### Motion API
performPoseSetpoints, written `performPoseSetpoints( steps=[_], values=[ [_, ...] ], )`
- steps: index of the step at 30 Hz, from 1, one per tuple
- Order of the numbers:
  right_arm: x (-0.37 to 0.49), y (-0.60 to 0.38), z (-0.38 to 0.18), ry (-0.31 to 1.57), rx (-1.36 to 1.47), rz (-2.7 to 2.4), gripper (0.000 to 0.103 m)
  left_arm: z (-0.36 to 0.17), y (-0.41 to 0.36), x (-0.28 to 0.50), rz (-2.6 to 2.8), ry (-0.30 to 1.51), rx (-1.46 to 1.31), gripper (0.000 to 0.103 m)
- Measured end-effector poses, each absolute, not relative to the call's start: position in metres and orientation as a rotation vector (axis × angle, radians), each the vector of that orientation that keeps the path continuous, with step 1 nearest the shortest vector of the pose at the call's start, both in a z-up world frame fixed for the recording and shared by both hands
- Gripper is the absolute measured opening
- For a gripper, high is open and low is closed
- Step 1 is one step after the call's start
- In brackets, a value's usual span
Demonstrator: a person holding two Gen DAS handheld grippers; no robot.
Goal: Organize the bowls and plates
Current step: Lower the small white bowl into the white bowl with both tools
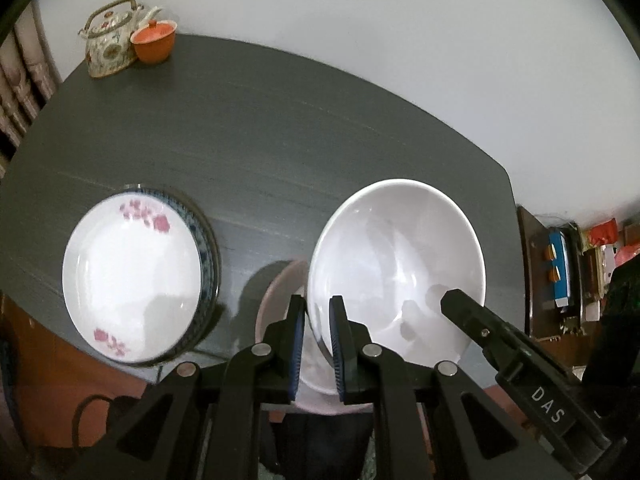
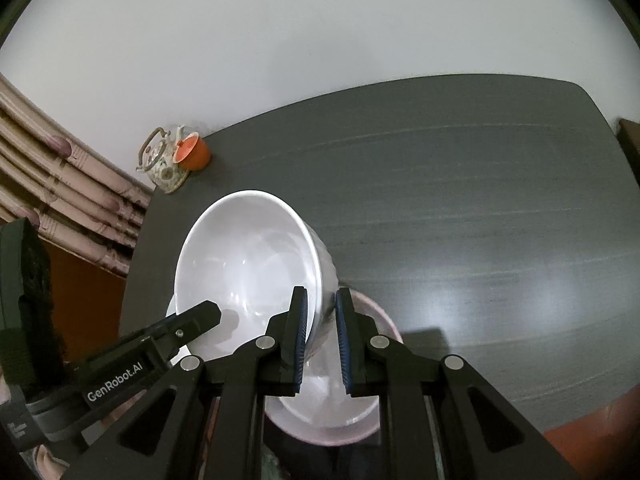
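Both my tongs clench the large white glossy bowl by opposite rims: my left gripper and my right gripper, over the dark grey table. Beneath it, a pinkish dish lies mostly hidden.

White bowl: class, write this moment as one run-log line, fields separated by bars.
object: white bowl | left gripper: shut on rim | right gripper: shut on opposite rim | below: pink bowl | beside: stacked plates
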State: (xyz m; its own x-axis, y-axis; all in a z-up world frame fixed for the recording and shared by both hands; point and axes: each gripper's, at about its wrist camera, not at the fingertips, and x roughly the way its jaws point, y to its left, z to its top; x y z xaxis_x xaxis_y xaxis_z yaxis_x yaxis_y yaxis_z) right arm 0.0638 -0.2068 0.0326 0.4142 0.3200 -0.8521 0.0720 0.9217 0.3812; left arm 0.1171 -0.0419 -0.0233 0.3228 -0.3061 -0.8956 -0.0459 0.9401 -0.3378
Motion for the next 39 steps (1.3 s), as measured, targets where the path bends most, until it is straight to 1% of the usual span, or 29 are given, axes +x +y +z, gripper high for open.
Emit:
performPoseSetpoints(
  steps=[7, 17, 39],
  values=[
    [0.037, -0.207, 0.020, 1.167, 0.395, 0.150, 0.015, -0.040, -0.044, 0.102, -0.174, 1.276, -0.319, 0.013],
    [0.027, -0.205, -0.009, 1.225, 0.420, 0.129, 0.017, -0.068, -0.047, 0.104, -0.165, 1.341, -0.292, 0.013],
    [0.034, -0.211, -0.039, 1.297, 0.430, 0.108, 0.017, -0.087, -0.064, 0.118, -0.159, 1.393, -0.256, 0.013]
  ],
)
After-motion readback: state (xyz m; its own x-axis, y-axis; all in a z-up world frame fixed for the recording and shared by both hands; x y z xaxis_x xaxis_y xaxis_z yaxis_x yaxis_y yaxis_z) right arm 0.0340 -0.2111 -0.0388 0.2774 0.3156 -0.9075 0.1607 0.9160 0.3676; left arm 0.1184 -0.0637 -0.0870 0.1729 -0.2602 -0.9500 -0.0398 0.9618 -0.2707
